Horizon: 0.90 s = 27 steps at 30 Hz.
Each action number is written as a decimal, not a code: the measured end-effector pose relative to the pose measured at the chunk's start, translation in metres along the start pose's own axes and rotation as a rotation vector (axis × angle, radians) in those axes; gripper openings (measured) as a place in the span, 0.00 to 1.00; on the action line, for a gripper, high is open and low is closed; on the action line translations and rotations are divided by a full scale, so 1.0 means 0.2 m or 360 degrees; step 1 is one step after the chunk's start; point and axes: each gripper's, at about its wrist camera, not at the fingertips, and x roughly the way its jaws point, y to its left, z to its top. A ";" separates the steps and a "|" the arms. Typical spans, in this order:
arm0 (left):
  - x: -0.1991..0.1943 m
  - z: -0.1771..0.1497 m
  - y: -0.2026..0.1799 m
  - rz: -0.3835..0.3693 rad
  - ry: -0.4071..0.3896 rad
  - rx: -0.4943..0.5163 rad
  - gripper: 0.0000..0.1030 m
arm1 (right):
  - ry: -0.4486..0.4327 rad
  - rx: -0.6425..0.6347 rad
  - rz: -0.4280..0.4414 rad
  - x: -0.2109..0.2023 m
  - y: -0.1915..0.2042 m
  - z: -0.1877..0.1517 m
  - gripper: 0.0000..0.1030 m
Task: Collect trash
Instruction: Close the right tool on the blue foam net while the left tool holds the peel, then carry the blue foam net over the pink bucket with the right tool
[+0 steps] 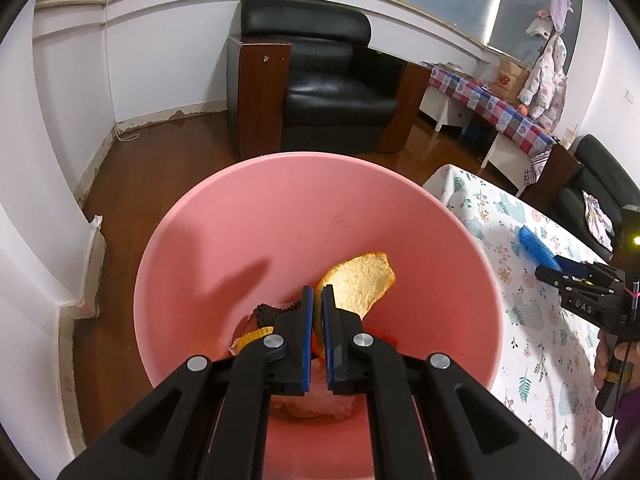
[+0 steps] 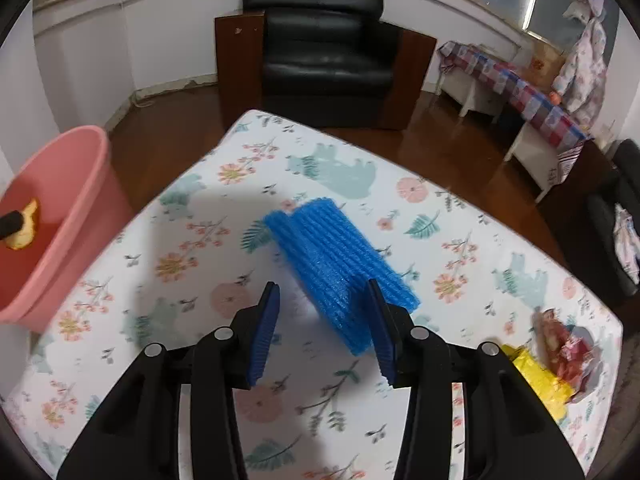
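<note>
The table [image 2: 280, 168] wears a white cloth printed with flowers and pale bears; its far corner points at the black armchair [image 2: 324, 52], and brown wood floor [image 2: 168, 120] lies open between them. Its left edge runs down to the pink bin [image 2: 60, 240], which stands just beside the table with its rim above the tabletop. Most of the cloth to the left of and nearer than the blue foam is bare.

The left gripper [image 1: 317, 300] hangs inside the pink bin's mouth. Its blue pads [image 1: 306, 328] stand nearly together, a narrow slit between them, and the orange peel [image 1: 360, 284] sits right at their tips with its pale, pithy inside facing up. Whether the pads pinch its edge I cannot tell. Below it in the bin lie other scraps: a dark ribbed piece [image 1: 267, 314], something yellow [image 1: 252, 338] and pinkish bits [image 1: 320, 400].

The right gripper [image 2: 324, 292] is spread wide over the table. The blue foam net [image 2: 336, 264], a ribbed, folded sleeve of bright blue, lies flat on the cloth with its near end reaching in between the fingers, close to the right finger; contact is not clear. At the table's near right edge lie a yellow wrapper [image 2: 536, 380] and a reddish crumpled packet [image 2: 568, 344], well apart from the foam.
</note>
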 end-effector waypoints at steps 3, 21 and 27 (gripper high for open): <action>0.00 0.00 0.00 -0.0003 -0.0002 -0.0001 0.04 | -0.0007 0.0037 -0.0031 -0.01 -0.01 0.00 0.19; -0.13 -0.04 0.05 -0.0073 -0.0108 -0.0054 0.04 | -0.0164 0.0362 0.0512 -0.38 0.26 0.04 0.07; -0.18 -0.06 0.06 -0.0075 -0.0131 -0.0056 0.04 | -0.0157 0.0413 0.0681 -0.40 0.44 0.08 0.07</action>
